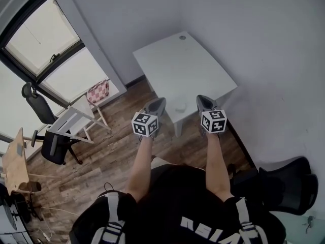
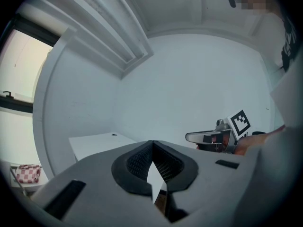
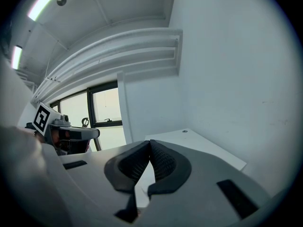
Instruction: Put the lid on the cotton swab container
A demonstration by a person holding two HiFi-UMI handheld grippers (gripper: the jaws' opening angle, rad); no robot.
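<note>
A small pale round thing (image 1: 180,106) lies near the near edge of the white table (image 1: 175,60), between my two grippers; it is too small to tell container from lid. My left gripper (image 1: 157,104) hangs at that edge's left side, its jaws shut with nothing between them in the left gripper view (image 2: 152,144). My right gripper (image 1: 204,101) is at the right side of the edge, also shut and empty in the right gripper view (image 3: 150,144). Each gripper view shows the table (image 2: 94,143) (image 3: 203,148) ahead and the other gripper beside it. The round thing appears in neither gripper view.
The table stands in a corner of white walls. To the left are a wooden floor (image 1: 101,161), a white folding rack (image 1: 76,121), a black office chair (image 1: 53,144) and large windows (image 1: 45,50). Another black chair (image 1: 284,187) stands at the lower right.
</note>
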